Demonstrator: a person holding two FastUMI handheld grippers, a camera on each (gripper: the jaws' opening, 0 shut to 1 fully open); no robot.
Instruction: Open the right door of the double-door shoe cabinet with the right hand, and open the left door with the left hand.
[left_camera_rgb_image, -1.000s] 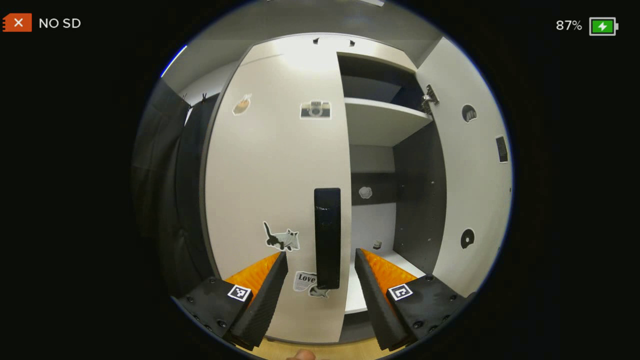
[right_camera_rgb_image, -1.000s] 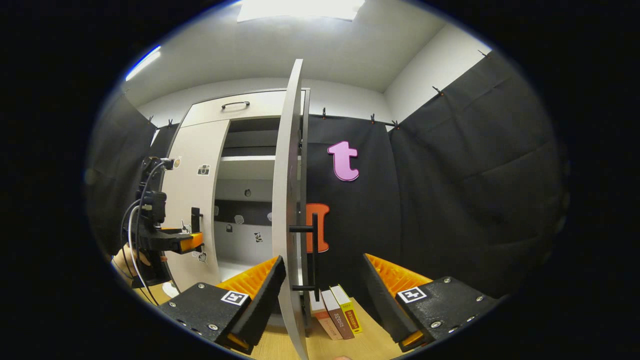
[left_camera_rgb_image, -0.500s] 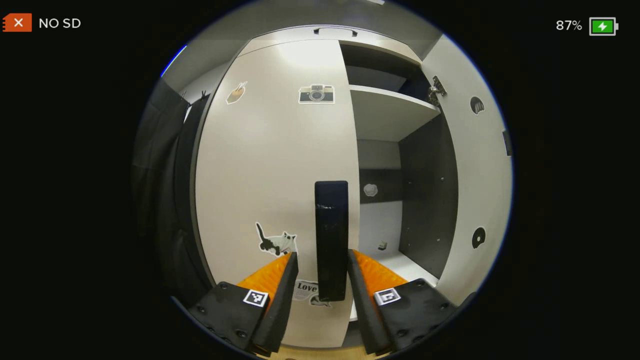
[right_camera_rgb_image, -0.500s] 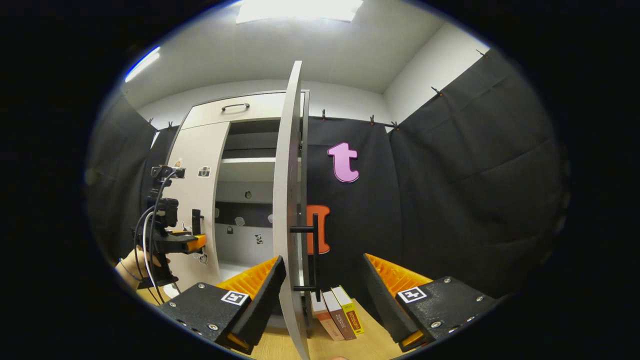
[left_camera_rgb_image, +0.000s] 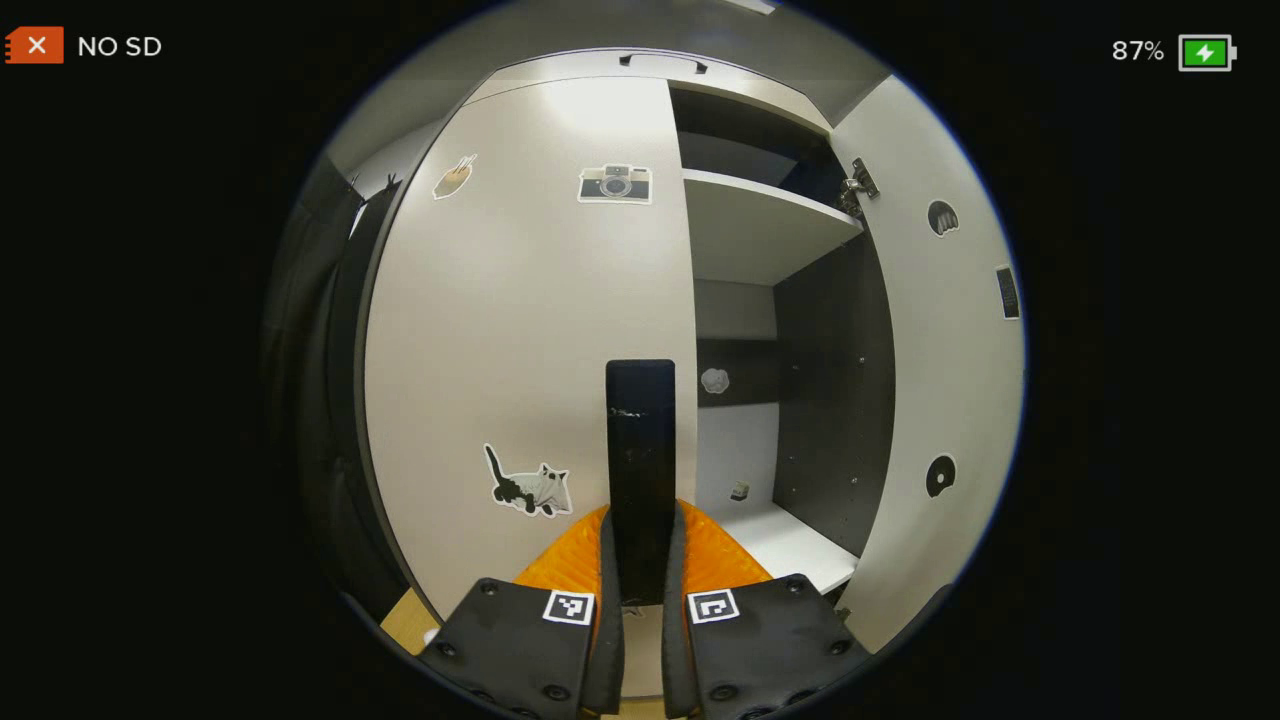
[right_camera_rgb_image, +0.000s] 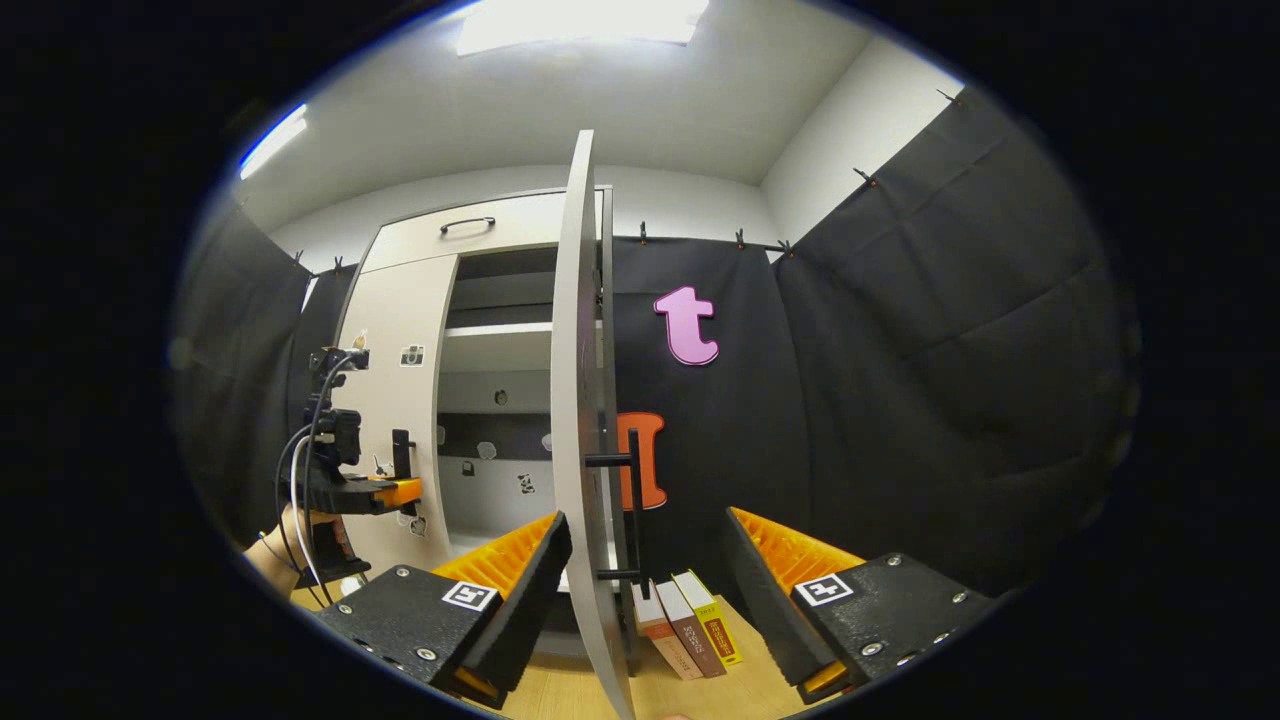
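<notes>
Left claw (left_camera_rgb_image: 640, 590) is clamped on the black vertical bar handle (left_camera_rgb_image: 641, 470) of the pale grey left cabinet door (left_camera_rgb_image: 520, 330). Both fingers sit flush against the bar's sides, low on it, with most of the bar standing above the grip. The handle's long axis is vertical and dead centre between the fingers, so the grip looks square.

The key relation: the handle sits at the door's right edge, right at the cabinet's centre seam, and the hinge side is off to the left. Any pull has to come back toward the holder and swing left, following an arc about that left hinge line. My read is that a straight pull-back without following the arc would twist the bar in the grip.

The left door is flush with the carcass, not yet open. In the right gripper view the left claw (right_camera_rgb_image: 385, 492) shows on that same handle, a hand (right_camera_rgb_image: 290, 525) behind it.

The pale grey right cabinet door (right_camera_rgb_image: 585, 420) is swung out, edge-on to the right gripper view, its black bar handle (right_camera_rgb_image: 632, 510) on the far face. Right claw (right_camera_rgb_image: 640, 590) is wide open, gripping nothing, its fingers either side of the door edge and clear of it. White shelves (left_camera_rgb_image: 760, 225) show inside the opened right half.

Right half looks done; left door is the remaining step.
</notes>
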